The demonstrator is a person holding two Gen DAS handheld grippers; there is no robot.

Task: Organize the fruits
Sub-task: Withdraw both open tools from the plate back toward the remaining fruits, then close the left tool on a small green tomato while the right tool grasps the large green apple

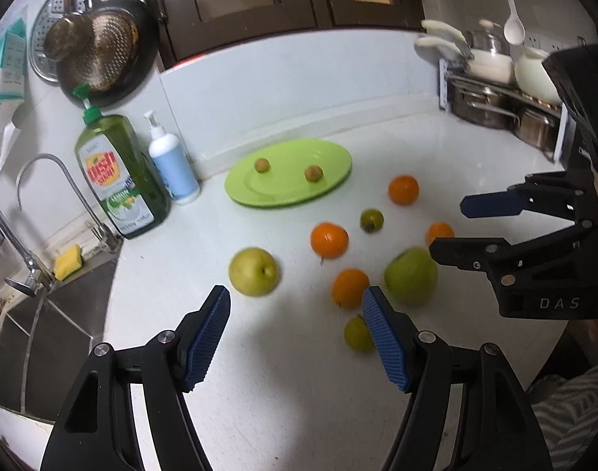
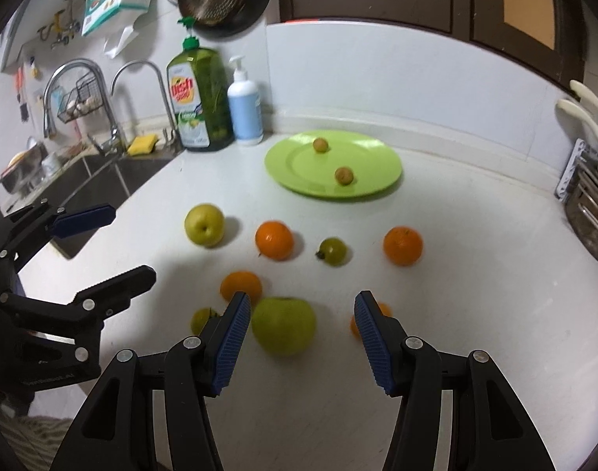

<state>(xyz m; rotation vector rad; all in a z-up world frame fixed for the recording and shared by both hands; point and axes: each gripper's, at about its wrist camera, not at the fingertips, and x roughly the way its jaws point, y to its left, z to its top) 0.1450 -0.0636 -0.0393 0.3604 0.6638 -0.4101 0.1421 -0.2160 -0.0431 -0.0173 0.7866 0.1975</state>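
On the white table (image 2: 475, 294) lie nine loose fruits and a green plate (image 2: 332, 165) with two small brownish fruits on it, one at the far side (image 2: 320, 144) and one nearer (image 2: 343, 176), well apart.

Off the plate there are four oranges: one mid-table (image 2: 274, 239), one to the right (image 2: 402, 245), one near the left (image 2: 241, 286), and one half hidden behind the right tool's right finger (image 2: 383, 310). There are two large pale fruits: a yellow-green one on the left (image 2: 204, 223), its dimple facing the near side, and a green apple (image 2: 283, 325) close in. Two small green fruits complete the count: one between the two farther oranges (image 2: 332, 251), its stalk end pointing left, and one at the near left (image 2: 203, 320), partly hidden. All are roundish, so no long axis shows.

The right tool (image 2: 299, 337) hovers with its fingers wide apart, empty, the green apple just beyond the gap. The left tool (image 1: 297, 333) is likewise spread and empty, above bare table near the yellow-green fruit.

Far left stand a green dish-soap bottle (image 2: 199, 102) and a white pump bottle (image 2: 244, 108), beside the sink (image 2: 103, 180).
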